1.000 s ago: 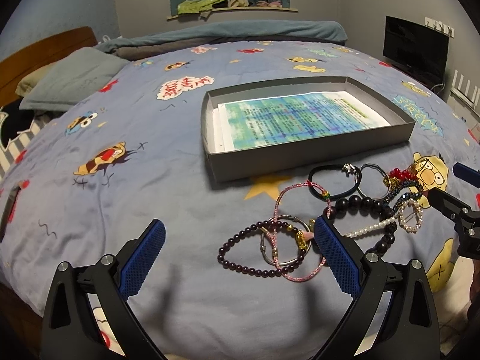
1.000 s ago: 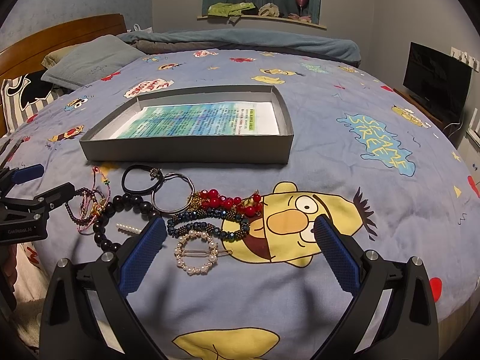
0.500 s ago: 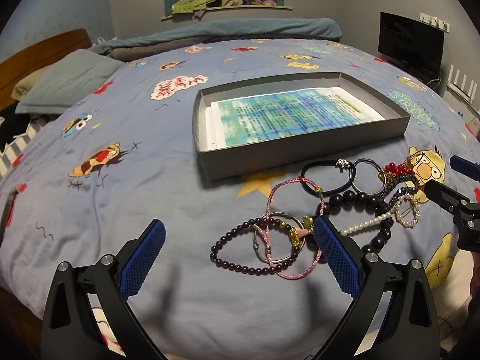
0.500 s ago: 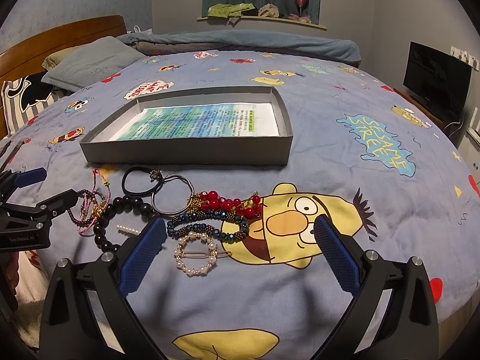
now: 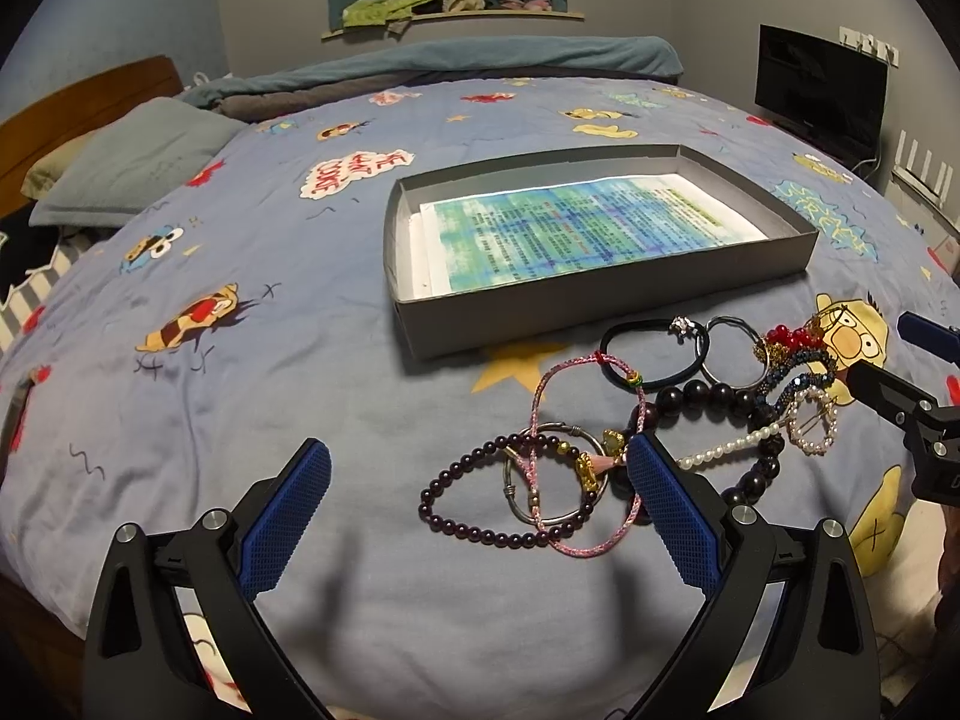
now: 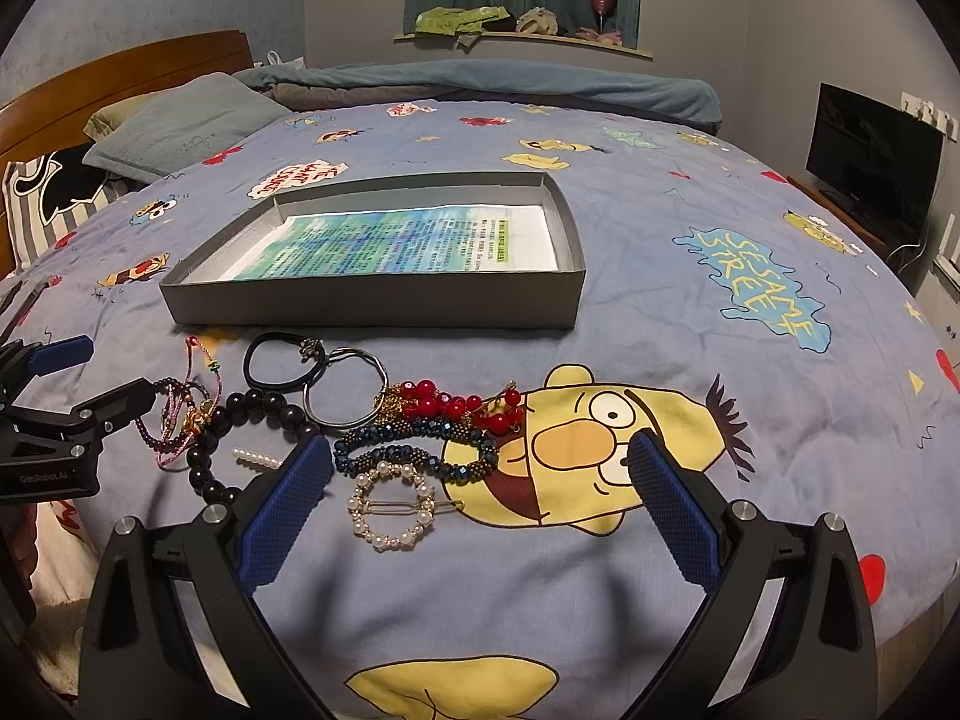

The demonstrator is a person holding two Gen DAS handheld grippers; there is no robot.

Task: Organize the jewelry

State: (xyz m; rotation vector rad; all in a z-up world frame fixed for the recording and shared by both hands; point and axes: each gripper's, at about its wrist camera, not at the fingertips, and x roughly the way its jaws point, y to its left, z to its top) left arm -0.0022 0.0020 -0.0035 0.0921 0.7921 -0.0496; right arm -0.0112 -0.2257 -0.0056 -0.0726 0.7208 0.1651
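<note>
A pile of jewelry lies on the blue cartoon bedspread in front of a shallow grey box (image 5: 600,306) (image 6: 372,306) lined with printed paper. My left gripper (image 5: 477,492) is open and empty, hovering just short of a dark purple bead bracelet (image 5: 474,531), a silver bangle (image 5: 516,495) and a pink cord bracelet (image 5: 591,549). My right gripper (image 6: 480,483) is open and empty above a pearl ring hair clip (image 6: 390,507) and a dark blue beaded bracelet (image 6: 414,453). Red beads (image 6: 444,402), a black hair tie (image 6: 282,360) and large black beads (image 6: 240,414) lie nearby.
Pillows (image 6: 180,126) and a wooden headboard (image 6: 120,66) are at the far left. A folded blanket (image 6: 480,84) lies along the far side of the bed. A television (image 6: 870,162) stands at the right. The bed's edge is just under both grippers.
My left gripper has shifted slightly right and forward, so the box and jewelry drifted left in its view. My right gripper has barely moved. Both stay open.
</note>
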